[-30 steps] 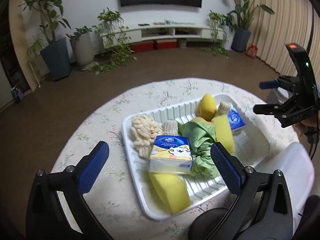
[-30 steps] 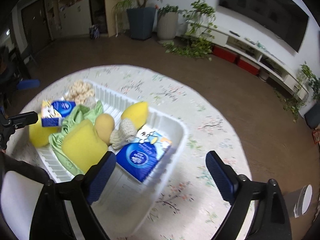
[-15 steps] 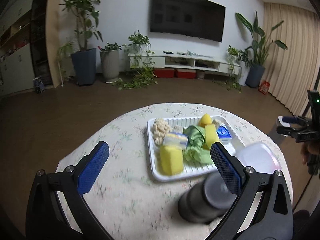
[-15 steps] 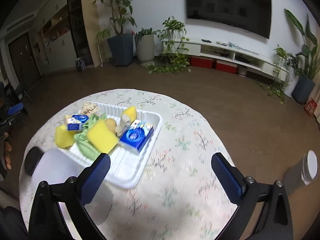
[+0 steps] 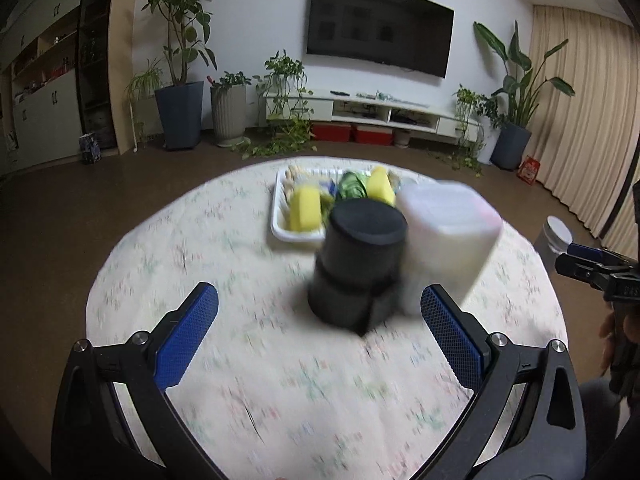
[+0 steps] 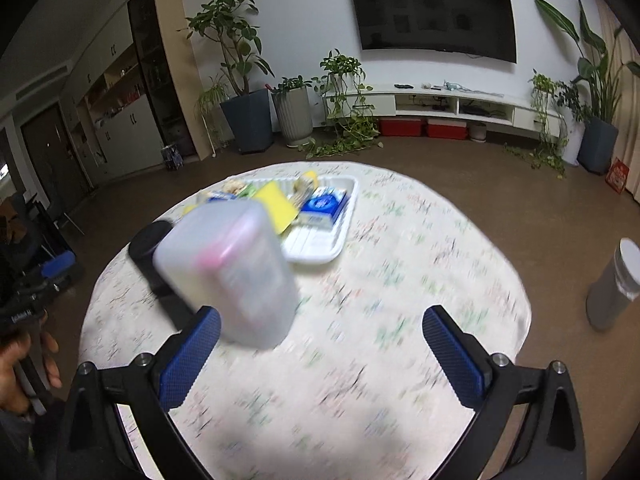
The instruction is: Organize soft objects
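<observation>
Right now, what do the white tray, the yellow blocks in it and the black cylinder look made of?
White tray: likely thin moulded plastic or foam, matte, ribbed floor, rolled rim. Yellow blocks: probably foam sponge, dull and soft-edged; blur hides any pores. Black cylinder: matte black, looks like hard plastic or rubber, stepped body; too blurred to say which.

White ribbed tray lies toward the table's far edge, holding 2 yellow sponges, green cloth, cream knit item and blue tissue pack, all motion-blurred.
</observation>
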The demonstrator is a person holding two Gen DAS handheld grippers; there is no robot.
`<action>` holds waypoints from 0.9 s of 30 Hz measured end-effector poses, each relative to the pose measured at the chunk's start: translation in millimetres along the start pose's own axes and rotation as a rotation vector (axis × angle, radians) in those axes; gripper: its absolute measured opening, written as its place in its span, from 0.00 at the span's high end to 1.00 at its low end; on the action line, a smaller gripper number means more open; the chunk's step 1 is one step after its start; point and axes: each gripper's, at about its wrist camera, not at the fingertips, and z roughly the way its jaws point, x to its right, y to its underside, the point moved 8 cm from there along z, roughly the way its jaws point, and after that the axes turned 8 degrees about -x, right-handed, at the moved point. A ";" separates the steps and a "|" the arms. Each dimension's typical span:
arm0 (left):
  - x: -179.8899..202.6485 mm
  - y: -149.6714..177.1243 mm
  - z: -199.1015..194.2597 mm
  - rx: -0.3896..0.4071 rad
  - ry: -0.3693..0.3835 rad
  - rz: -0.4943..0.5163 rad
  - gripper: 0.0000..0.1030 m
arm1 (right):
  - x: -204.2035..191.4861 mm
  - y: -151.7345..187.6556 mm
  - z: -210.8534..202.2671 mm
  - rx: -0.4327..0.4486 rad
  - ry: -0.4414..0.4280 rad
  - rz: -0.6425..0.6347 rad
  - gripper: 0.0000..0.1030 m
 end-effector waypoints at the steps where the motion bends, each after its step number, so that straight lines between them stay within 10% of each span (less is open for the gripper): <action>1: 4.2 7.1 -2.9 -0.003 -0.012 -0.001 0.00 | -4.5 6.3 -1.7 0.003 -0.001 0.005 0.00; 27: 30.9 69.5 -32.0 -0.016 -0.109 -0.042 0.00 | -59.5 82.4 -19.5 0.086 0.086 -0.017 0.00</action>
